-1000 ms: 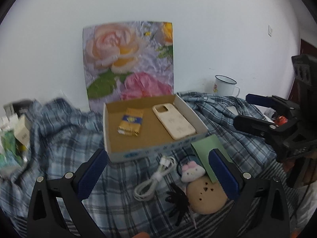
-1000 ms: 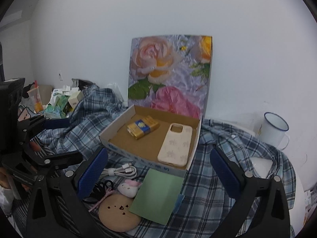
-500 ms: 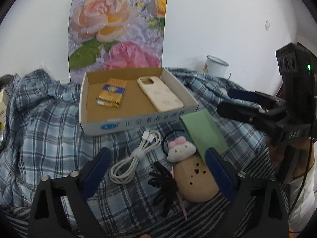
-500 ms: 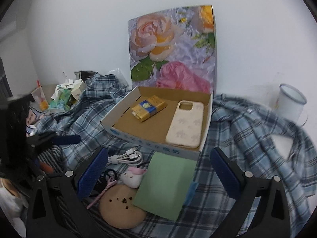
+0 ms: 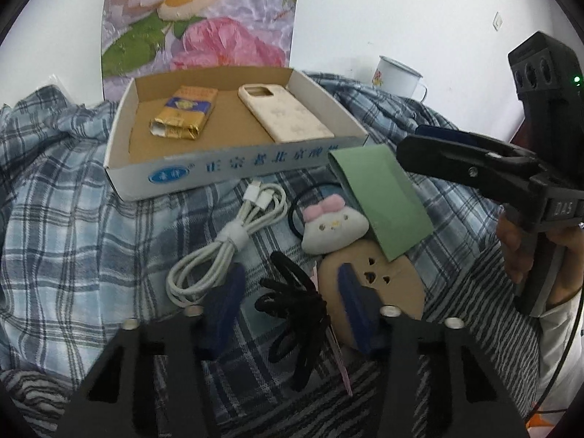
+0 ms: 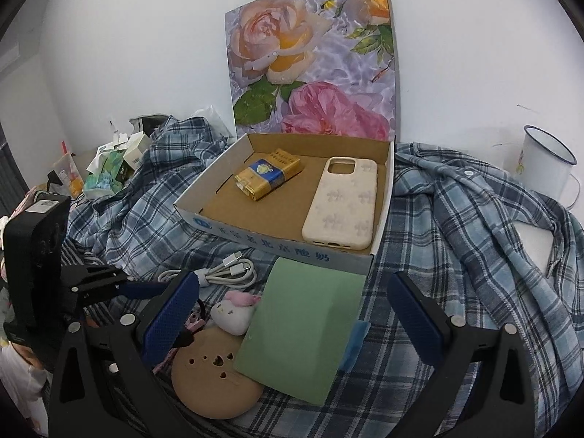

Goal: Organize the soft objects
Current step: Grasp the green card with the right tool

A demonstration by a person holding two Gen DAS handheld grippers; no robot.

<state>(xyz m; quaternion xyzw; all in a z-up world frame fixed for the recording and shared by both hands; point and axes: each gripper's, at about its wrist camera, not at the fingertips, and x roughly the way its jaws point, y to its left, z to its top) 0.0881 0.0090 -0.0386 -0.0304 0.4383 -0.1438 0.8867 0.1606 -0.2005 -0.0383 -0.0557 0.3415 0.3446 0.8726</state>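
An open cardboard box (image 5: 233, 171) (image 6: 277, 252) holds a yellow packet (image 5: 184, 116) (image 6: 268, 173) and a cream phone case (image 5: 284, 113) (image 6: 343, 204). In front of it lie a white cable (image 5: 226, 241) (image 6: 222, 272), a white plush head with pink bow (image 5: 334, 224) (image 6: 233, 312), a green card (image 5: 383, 197) (image 6: 303, 328), a tan round pad (image 5: 394, 288) (image 6: 211, 376) and a black hair tie (image 5: 292, 306). My left gripper (image 5: 288, 303) is half closed around the hair tie, fingers on either side. My right gripper (image 6: 292, 317) is open above the green card.
A plaid blue shirt (image 5: 65, 219) (image 6: 474, 255) covers the surface. A floral board (image 6: 314, 65) stands behind the box. A white enamel mug (image 5: 398, 76) (image 6: 544, 164) stands at the back right. Cartons and packets (image 6: 113, 164) pile at the far left.
My left gripper has dropped down and forward over the hair tie and its fingers have narrowed. My right gripper has moved a little lower and closer to the green card.
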